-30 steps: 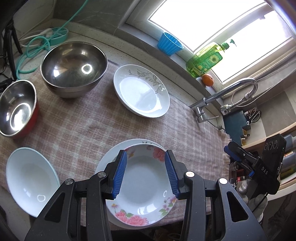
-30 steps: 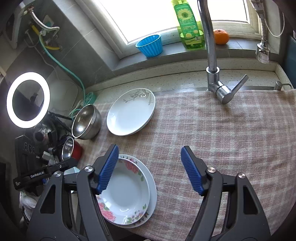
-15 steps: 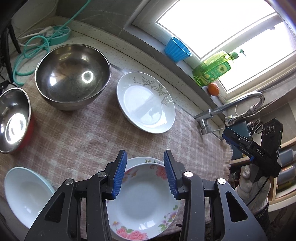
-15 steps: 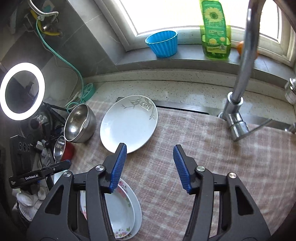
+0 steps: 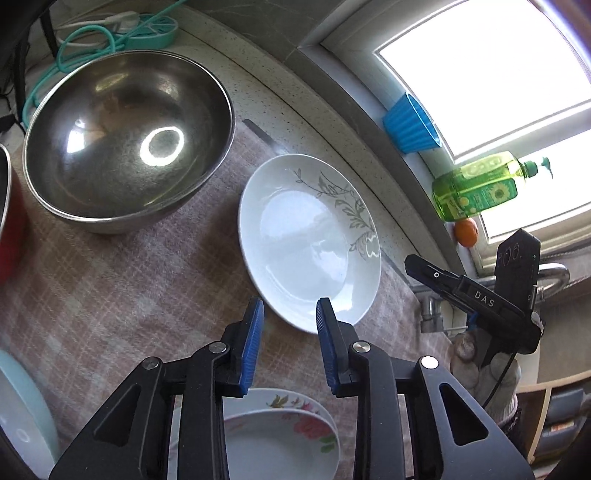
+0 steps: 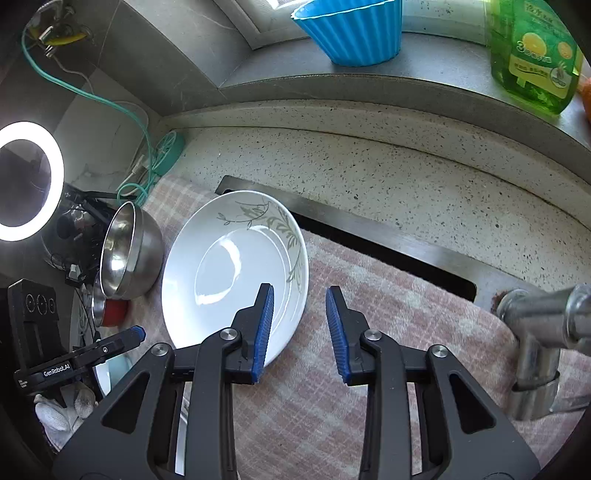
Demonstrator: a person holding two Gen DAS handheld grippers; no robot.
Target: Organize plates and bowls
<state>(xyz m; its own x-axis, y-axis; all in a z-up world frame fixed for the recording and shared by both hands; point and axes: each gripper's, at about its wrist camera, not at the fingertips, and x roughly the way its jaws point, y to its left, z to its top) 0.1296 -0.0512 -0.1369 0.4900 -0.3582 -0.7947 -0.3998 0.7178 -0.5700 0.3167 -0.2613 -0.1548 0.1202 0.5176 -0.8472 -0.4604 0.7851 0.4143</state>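
A white plate with a grey leaf pattern (image 5: 306,240) (image 6: 229,266) lies on the checked cloth (image 5: 129,288). My left gripper (image 5: 290,306) hovers at the plate's near edge. Its jaws are closing, with the rim just between the tips and no pad pressing on it. My right gripper (image 6: 299,295) straddles the plate's right rim, one finger over the plate and the other over the cloth. Its jaws are also closing and are not gripping. A floral plate on a white plate (image 5: 280,424) lies under the left gripper. A large steel bowl (image 5: 125,140) (image 6: 125,254) stands to the left.
A red-sided steel bowl (image 6: 110,310) and a pale bowl (image 5: 18,406) sit at the left edge. On the sill stand a blue cup (image 6: 351,29), a green soap bottle (image 6: 532,55) and an orange (image 5: 466,232). The faucet (image 6: 543,325) rises at the right, and a ring light (image 6: 26,181) glows at far left.
Both grippers moved forward, away from the floral plate stack, to the leaf-pattern plate. Both pairs of jaws narrowed, the right pair much more. The right gripper also swung left and came lower.
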